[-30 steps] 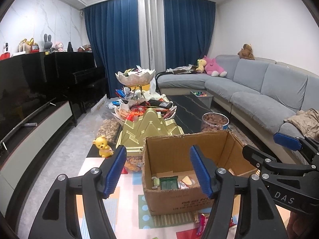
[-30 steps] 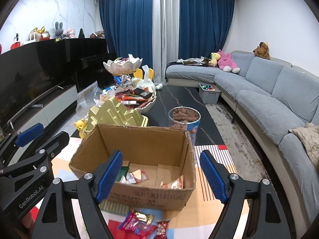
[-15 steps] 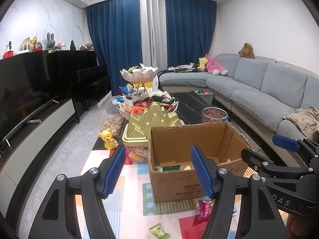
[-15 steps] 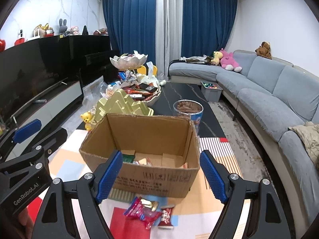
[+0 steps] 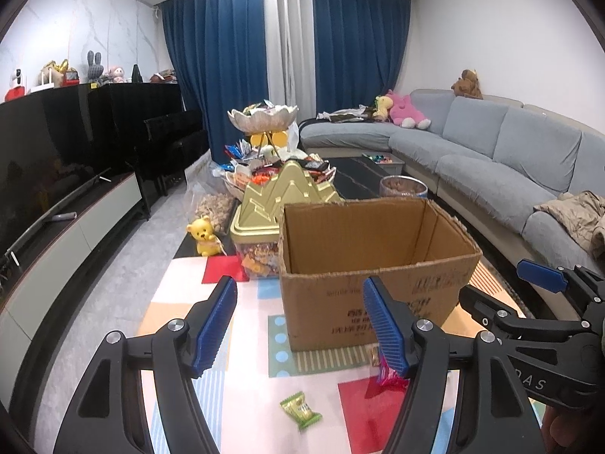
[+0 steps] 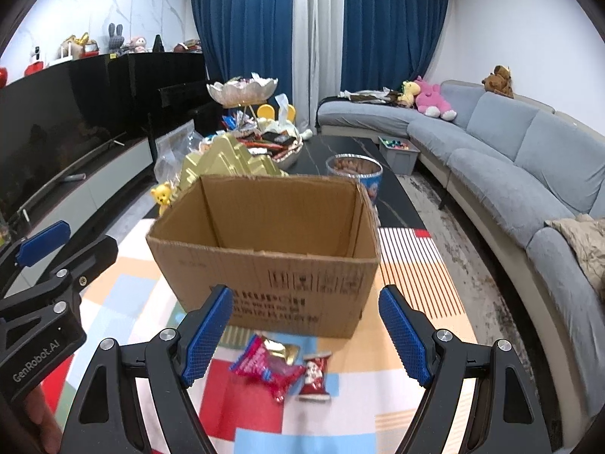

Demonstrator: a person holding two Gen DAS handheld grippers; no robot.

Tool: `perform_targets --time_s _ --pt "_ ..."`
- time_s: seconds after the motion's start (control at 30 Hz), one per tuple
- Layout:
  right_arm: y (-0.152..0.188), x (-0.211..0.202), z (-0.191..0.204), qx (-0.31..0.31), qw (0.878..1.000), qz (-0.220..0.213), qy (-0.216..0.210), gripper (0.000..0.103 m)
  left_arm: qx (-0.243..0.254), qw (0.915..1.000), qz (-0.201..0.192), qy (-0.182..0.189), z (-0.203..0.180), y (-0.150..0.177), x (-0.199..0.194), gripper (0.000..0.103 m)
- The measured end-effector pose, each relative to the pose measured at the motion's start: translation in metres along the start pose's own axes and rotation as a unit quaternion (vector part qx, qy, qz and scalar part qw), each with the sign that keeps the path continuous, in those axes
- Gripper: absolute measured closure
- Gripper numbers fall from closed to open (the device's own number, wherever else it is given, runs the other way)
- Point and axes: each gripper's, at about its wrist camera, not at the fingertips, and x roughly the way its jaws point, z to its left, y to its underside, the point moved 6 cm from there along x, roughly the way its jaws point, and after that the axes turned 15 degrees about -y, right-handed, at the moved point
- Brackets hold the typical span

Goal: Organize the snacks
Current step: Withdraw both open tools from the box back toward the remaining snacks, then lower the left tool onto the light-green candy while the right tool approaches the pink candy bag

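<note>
Sofa [image 6: 503,159]: runs along the right wall, well apart from the work, soft toys on its far end.
Table [image 5: 363,181]: dark top beyond the mat, crowded with a tiered bowl of sweets; probably where the snacks usually live.
Mat [image 6: 412,265]: a patchwork of coloured squares spread under the sorting, which gives loose packets a plain place to lie.
Box [image 6: 272,249]: open cardboard, upright on the mat and facing both tools; it looks like the place the snacks go. From here its floor is hidden by the near wall.
Gold tub [image 5: 280,204]: peaked lid, just behind the box on its left, sweets showing through the clear base.
Nut tin [image 6: 353,168]: open, behind the box on the right.
Left gripper [image 5: 298,325]: jaws apart with nothing between them, aimed at the mat in front of the box.
Right gripper [image 6: 304,335]: jaws wide and empty, pointing down over the packets, likely lining up a pick.
Red packets [image 6: 272,369]: a small cluster on the mat just in front of the box, not yet put away.
Green sweet [image 5: 300,410]: alone on the mat, nearer the left tool, apart from the red ones.
</note>
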Motion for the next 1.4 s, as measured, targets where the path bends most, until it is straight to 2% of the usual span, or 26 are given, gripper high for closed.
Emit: perform_targets --time_s 0.57,1.0,1.4 --pt "0.048 0.029 0.008 -0.021 0.999 0.044 -0.009 0.023 0.003 0.9979 0.060 -0.025 0.009 0.059 0.022 0.035" --pt "0.076 0.064 0.018 -0.052 0.995 0.084 -0.024 0.023 0.006 0.9922 0.117 -0.041 0.011 0.100 0.052 0.035" --pt "0.091 0.091 0.024 -0.075 0.990 0.113 -0.035 0.023 0.001 0.9864 0.157 -0.047 0.014 0.125 0.072 0.035"
